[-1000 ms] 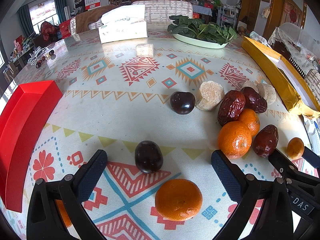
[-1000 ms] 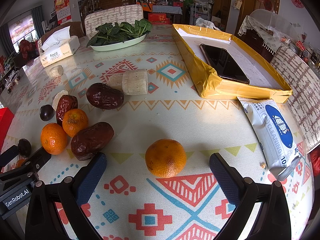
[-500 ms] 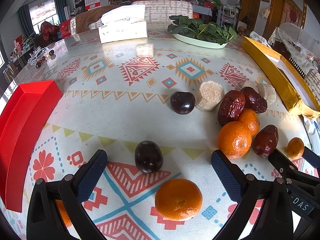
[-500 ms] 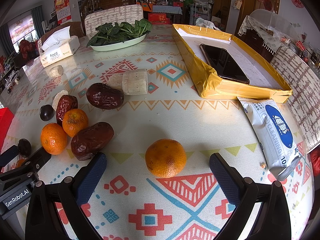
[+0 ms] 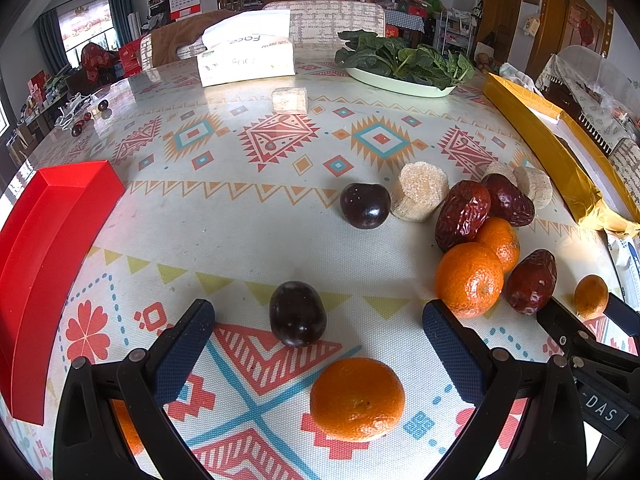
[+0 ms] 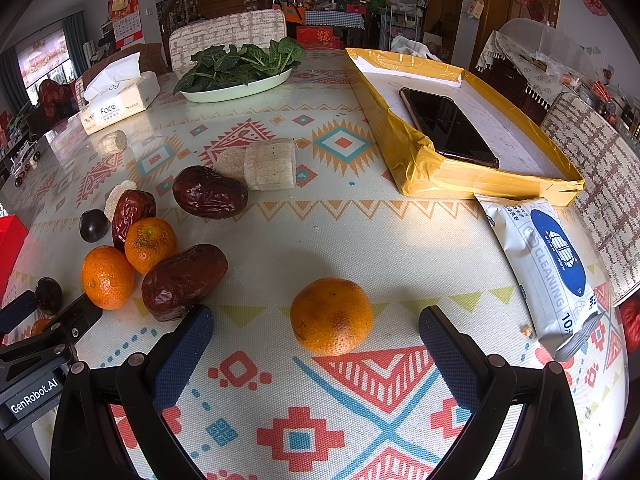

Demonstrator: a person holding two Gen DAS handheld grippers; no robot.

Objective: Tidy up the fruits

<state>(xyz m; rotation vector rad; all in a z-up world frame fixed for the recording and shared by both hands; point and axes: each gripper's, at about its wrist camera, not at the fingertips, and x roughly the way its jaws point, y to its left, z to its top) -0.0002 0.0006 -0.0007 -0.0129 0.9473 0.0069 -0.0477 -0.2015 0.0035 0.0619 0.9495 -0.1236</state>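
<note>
A dark plum [image 5: 297,313] lay on the patterned tablecloth [image 5: 248,216] between my left gripper's [image 5: 316,332] spread jaws, untouched. One mandarin [image 6: 331,315] lay likewise between my right gripper's [image 6: 316,332] parted jaws, ungripped. Dates [image 6: 184,280] and further mandarins [image 6: 107,277] clustered nearby; a red tray [image 5: 44,248] stood leftward.

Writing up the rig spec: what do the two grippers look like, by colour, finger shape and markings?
Both match: black plastic frames with round bolts, and two flat paddle-shaped fingers faced with textured dark blue pads, left gripper and right gripper. The left gripper's body, seen in the right view, bears a white "GenRobot.AI" label; the right's, seen in the left view, shows a label ending "-DAS". No cables, hands or sleeves are visible.
</note>
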